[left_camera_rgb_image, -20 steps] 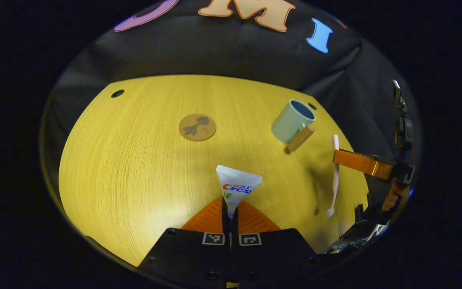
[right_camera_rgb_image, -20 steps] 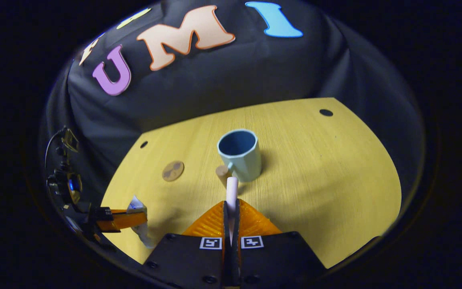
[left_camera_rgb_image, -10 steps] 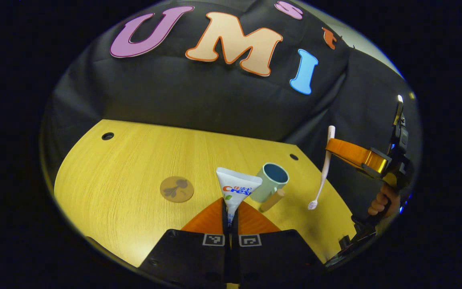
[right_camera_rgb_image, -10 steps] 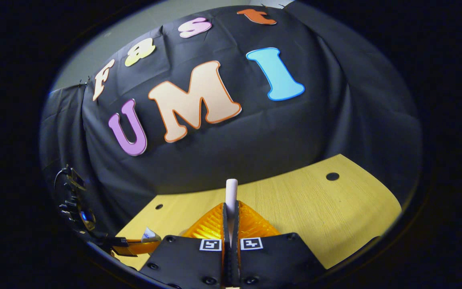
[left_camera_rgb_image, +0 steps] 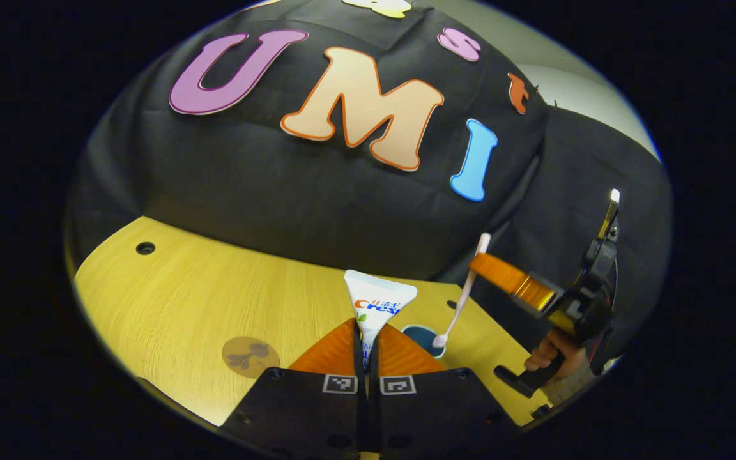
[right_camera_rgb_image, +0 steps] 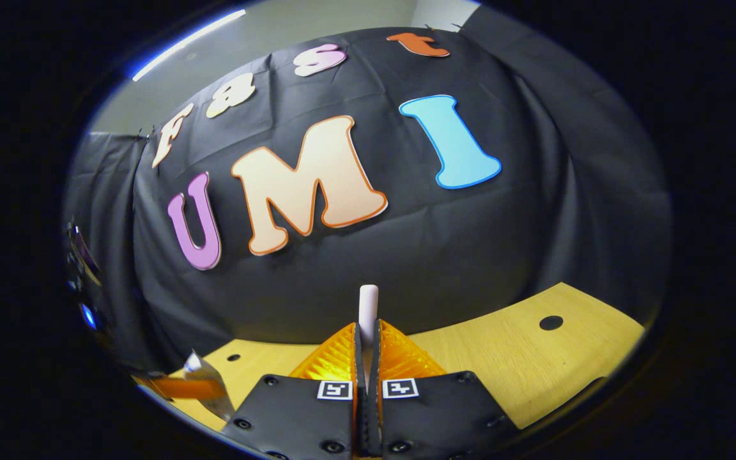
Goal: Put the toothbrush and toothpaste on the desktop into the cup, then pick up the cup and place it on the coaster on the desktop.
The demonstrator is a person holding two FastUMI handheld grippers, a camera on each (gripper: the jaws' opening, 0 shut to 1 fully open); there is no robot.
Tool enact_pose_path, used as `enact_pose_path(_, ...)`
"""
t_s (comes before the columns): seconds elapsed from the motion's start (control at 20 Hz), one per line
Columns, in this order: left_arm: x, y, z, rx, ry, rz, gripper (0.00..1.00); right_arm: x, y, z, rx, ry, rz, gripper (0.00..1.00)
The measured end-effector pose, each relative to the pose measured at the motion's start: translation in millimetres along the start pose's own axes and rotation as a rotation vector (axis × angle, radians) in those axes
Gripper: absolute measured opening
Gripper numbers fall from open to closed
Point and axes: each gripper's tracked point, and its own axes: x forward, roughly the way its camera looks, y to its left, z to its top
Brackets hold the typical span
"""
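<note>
A: so what's each claw doing?

B: left claw (left_camera_rgb_image: 365, 345) is clenched on the toothpaste (left_camera_rgb_image: 377, 305), tube sticking straight up off the table (left_camera_rgb_image: 214, 300). Right claw (left_camera_rgb_image: 480, 263) is up in the air, tilted down to the left, a hand (left_camera_rgb_image: 550, 358) gripping its handle below. It's pinching the toothbrush (left_camera_rgb_image: 460, 300) near the top end.

A: and the cup?

B: cup (left_camera_rgb_image: 420, 333) sits on the table, brush head hanging right over its rim. Coaster (left_camera_rgb_image: 250, 352) is off to the left, well apart.
</note>
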Motion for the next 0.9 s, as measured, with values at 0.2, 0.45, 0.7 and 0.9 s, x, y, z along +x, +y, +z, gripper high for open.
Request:
enact_pose_path(0.2,24,-21,13,0.023,-0.083,-0.064,0.00,1,0,-26,-0.052,0.029,0.009,0.02)
enact_pose_path(0.45,54,-55,27,-0.005,-0.177,-0.142,0.00,-10,-14,-32,-0.040,0.034,-0.004,0.04)
enact_pose_path(0.7,72,-76,17,0.047,-0.170,-0.197,0.00,-31,-39,-14,0.021,0.002,-0.045,0.22)
enact_pose_path(0.9,83,-86,1,0.072,-0.145,-0.223,0.00,-53,-75,-1,0.039,-0.024,-0.127,0.94)
